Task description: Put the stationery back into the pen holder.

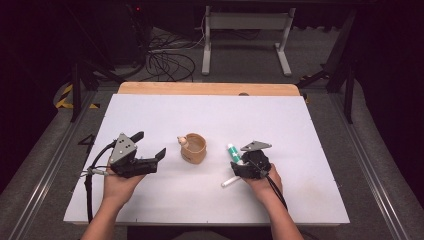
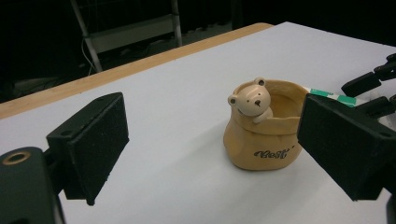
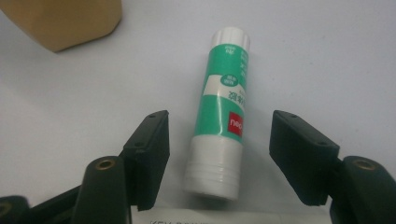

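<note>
A green-and-white glue stick (image 3: 222, 116) lies flat on the white mat (image 1: 210, 115). Its capped lower end sits between the jaws of my right gripper (image 3: 224, 158), which stand apart on either side without touching it. From above, the right gripper (image 1: 237, 162) points at the glue stick (image 1: 233, 152) from the near side. A tan bear-shaped pot (image 1: 192, 148) stands upright in the middle of the mat. My left gripper (image 1: 149, 144) is open, level with the pot and left of it. In the left gripper view the pot (image 2: 261, 135) stands ahead between the wide-open jaws.
A white pen-like object (image 1: 231, 181) lies on the mat under the right gripper, and its printed label (image 3: 215, 219) shows at the bottom edge. The table's wooden far edge (image 1: 210, 88) borders the mat. Cables and a white frame (image 1: 247, 30) stand on the floor beyond.
</note>
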Tool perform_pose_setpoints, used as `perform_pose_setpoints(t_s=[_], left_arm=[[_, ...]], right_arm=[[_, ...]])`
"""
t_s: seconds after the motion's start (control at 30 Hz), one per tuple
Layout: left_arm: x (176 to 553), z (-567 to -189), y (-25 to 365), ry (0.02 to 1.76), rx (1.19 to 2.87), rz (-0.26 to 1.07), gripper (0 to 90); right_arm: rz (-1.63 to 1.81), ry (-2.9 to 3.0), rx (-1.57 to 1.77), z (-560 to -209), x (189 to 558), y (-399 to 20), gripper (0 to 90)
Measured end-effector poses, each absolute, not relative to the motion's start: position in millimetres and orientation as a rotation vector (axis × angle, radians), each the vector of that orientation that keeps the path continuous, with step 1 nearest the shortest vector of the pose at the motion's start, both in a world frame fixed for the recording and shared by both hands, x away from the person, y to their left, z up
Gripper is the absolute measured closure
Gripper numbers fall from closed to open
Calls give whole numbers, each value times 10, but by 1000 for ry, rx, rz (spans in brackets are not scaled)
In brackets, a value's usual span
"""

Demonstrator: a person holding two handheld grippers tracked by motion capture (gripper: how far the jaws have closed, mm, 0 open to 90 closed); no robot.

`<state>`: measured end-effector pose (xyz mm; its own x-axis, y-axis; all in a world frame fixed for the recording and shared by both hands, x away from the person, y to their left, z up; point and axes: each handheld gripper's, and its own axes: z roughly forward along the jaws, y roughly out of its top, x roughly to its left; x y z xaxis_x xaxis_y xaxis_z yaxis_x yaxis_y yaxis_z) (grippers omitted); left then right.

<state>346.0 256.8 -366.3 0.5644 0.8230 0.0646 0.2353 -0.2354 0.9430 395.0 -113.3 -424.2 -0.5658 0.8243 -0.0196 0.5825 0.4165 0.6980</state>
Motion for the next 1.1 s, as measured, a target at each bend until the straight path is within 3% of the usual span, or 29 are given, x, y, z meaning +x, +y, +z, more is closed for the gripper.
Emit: perform_pose_setpoints(t_s=[1.1], left_arm=[[3469,-3678,2571,882,1764,702,98]], right_arm=[[909,2319,1239,-4298,3909,-1150,404]])
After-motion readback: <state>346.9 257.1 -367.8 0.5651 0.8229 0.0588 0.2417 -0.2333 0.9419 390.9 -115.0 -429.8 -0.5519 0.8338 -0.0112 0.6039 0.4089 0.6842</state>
